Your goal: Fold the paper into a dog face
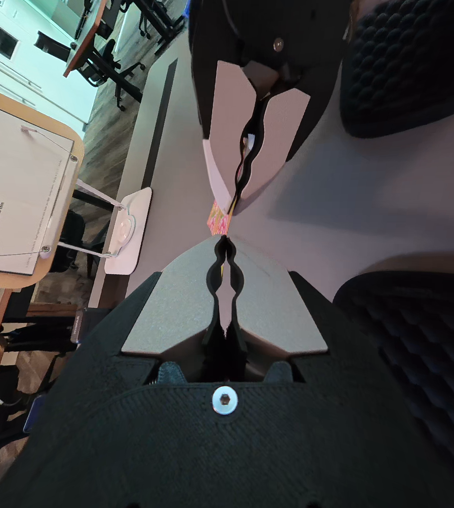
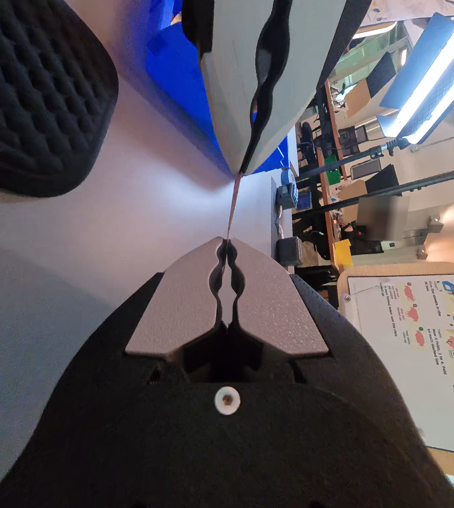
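The paper (image 1: 218, 224) is a small sheet with a pink, orange and green flower pattern, held edge-on between the two grippers above the white table (image 1: 344, 198). My left gripper (image 1: 224, 239) is shut on its near edge. The right gripper (image 1: 232, 209) faces it from the far side and is shut on the opposite edge. In the right wrist view the paper (image 2: 234, 203) shows as a thin strip between my right gripper (image 2: 228, 240) and the left gripper (image 2: 241, 171). Most of the paper is hidden by the fingers.
A black dimpled pad (image 1: 412, 60) and a second one (image 1: 418, 343) lie on the table to the right. An instruction sheet on a stand (image 1: 19, 198) is at the left, seen also in the right wrist view (image 2: 418, 357). A blue box (image 2: 182, 82) sits beyond the left gripper. Across from one pair of fingers to the other is roughly 4 cm.
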Demonstrator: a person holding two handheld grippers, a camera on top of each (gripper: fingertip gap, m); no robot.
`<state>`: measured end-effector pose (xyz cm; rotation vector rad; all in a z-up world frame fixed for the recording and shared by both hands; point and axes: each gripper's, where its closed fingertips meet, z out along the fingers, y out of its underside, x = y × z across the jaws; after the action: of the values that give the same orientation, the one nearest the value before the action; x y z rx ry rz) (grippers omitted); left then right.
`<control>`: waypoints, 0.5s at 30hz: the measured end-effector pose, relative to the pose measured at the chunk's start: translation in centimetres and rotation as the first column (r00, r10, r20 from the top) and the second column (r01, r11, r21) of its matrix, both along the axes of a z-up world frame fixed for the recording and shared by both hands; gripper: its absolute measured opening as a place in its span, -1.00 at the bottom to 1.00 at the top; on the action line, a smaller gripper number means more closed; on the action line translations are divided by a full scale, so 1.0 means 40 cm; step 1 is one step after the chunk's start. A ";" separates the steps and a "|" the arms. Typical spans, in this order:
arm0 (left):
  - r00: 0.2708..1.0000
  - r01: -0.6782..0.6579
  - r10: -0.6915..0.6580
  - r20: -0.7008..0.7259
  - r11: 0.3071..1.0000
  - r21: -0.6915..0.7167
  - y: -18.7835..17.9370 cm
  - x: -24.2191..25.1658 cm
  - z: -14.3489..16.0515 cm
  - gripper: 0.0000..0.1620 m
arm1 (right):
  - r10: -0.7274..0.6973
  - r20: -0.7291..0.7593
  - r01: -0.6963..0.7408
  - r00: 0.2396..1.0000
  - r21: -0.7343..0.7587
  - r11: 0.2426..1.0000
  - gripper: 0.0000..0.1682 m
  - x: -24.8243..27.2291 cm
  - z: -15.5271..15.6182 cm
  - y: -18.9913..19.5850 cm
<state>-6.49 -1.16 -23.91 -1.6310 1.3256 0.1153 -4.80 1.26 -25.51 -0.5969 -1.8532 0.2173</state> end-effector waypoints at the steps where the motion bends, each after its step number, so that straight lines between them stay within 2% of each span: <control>1: 1.000 -0.002 0.002 -0.001 1.000 0.001 -0.003 -0.005 0.005 -0.99 | -0.018 0.008 0.018 1.000 0.016 1.000 -1.00 0.008 -0.003 0.012; 13: 0.999 -0.009 0.007 -0.039 0.999 -0.034 -0.031 -0.059 0.025 -0.99 | -0.034 -0.007 0.035 0.999 0.170 0.985 -0.99 0.104 -0.018 0.067; 15: 0.997 -0.046 0.044 -0.062 0.998 -0.037 -0.029 -0.084 0.023 -0.99 | -0.091 0.044 0.083 0.995 0.167 0.982 -0.96 0.136 -0.047 0.108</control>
<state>-9.84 -2.30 -22.98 -1.7020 1.3446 0.1688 0.66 5.60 -27.40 -0.5712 -1.8689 -0.0104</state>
